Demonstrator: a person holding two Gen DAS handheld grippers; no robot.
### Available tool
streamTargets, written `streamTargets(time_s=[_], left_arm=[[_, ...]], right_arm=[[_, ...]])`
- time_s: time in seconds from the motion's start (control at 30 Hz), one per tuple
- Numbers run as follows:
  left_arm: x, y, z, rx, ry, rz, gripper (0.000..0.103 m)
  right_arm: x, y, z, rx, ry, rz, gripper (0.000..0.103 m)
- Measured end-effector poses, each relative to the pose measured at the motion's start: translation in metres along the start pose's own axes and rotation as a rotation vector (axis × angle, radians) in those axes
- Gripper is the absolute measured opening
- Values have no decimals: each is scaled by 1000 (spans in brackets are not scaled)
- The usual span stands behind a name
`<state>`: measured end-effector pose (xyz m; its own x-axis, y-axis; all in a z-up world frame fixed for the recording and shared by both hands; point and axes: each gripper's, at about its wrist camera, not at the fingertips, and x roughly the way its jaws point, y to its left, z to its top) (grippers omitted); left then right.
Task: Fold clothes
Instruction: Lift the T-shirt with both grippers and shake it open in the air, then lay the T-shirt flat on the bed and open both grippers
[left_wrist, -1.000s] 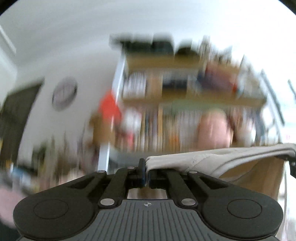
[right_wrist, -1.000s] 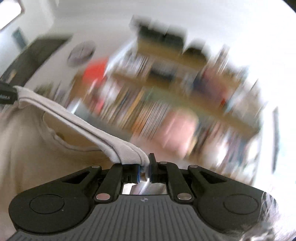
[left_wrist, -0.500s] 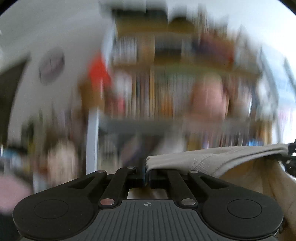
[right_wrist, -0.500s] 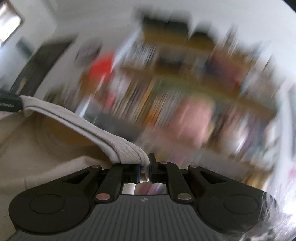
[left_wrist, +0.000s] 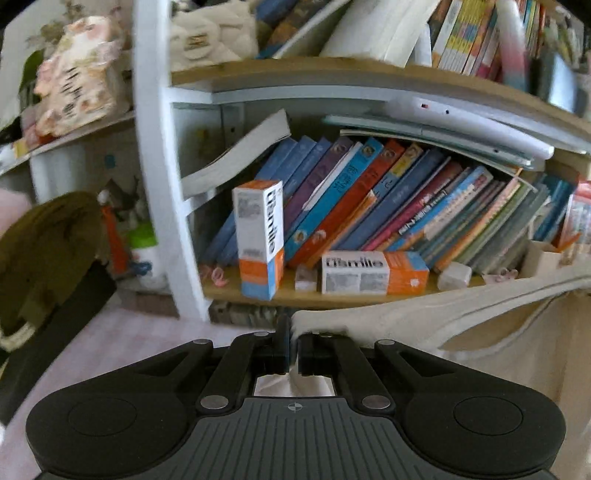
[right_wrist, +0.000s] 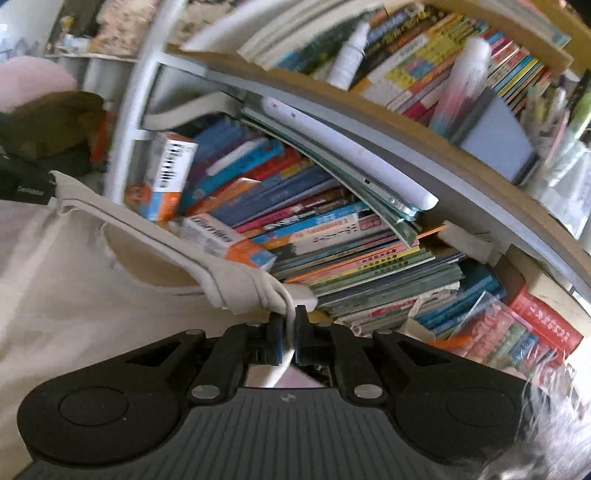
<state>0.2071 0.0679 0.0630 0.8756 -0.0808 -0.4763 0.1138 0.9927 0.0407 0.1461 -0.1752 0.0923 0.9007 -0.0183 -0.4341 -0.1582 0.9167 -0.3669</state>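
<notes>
A cream garment (left_wrist: 424, 317) hangs stretched between my two grippers by its top edge. My left gripper (left_wrist: 293, 345) is shut on one corner of the garment, and the cloth runs off to the right. In the right wrist view the same cream garment (right_wrist: 74, 295) spreads to the left, with its neck opening showing. My right gripper (right_wrist: 290, 338) is shut on the other corner, a fold of cloth pinched between its pads. The tip of the left gripper (right_wrist: 26, 184) shows at the far left of that view, holding the far end.
A white-framed bookshelf (left_wrist: 159, 166) packed with leaning books (left_wrist: 369, 206) stands straight ahead. Two orange-and-white boxes (left_wrist: 260, 240) sit on its lower board. A dark olive bundle (left_wrist: 44, 251) lies at the left. A pink checked surface (left_wrist: 129, 339) lies below.
Both grippers have swung down with the garment still held. The view dropped from the ceiling and upper shelves to the lower shelf and the pink surface.
</notes>
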Motion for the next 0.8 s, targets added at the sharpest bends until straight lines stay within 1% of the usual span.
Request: streamTargets(time_s=[0.07,0.13,0.27,0.33,0.37,0.4,0.43,0.47,0.5,0.53,0.57,0.6,0.67,0.8], left_arm=[[10,-4,5,5,-1,-4,3],[18,-9,8,16,0,-5,3],[36,-18,13,40,14,-9,3],[44,-21,11,37,42,-22,3],[48,-22,10,33,66,-30,7],[52,-23,8,32,101,-35,14],[56,-24,5,33,132,-39,18],[56,-26,1,45,149,-38,33],[56,-27,-2,56,165,-37,55],[54,-29,-6,68,172,-37,65],[47,-30,-11,80,147,-36,76],[40,-30,-15,82,124,-38,78],[26,-29,-23,78,114,-63,78],[-11,-33,-47,90,114,-117,78]], right_arm=[[21,-7,9,0,14,-25,5],[39,-10,6,2,28,-43,5],[60,-12,1,10,61,-65,5],[72,-10,-4,4,99,-63,6],[77,-9,-7,1,127,-55,6],[83,-7,-10,1,157,-45,13],[85,-6,-14,3,178,-30,31],[85,-5,-19,7,183,-13,42],[84,-3,-23,10,189,3,57],[82,-2,-27,14,189,22,64],[77,0,-32,15,183,41,65],[72,2,-36,14,183,56,66],[60,5,-45,19,185,84,68],[29,15,-64,64,186,142,73]])
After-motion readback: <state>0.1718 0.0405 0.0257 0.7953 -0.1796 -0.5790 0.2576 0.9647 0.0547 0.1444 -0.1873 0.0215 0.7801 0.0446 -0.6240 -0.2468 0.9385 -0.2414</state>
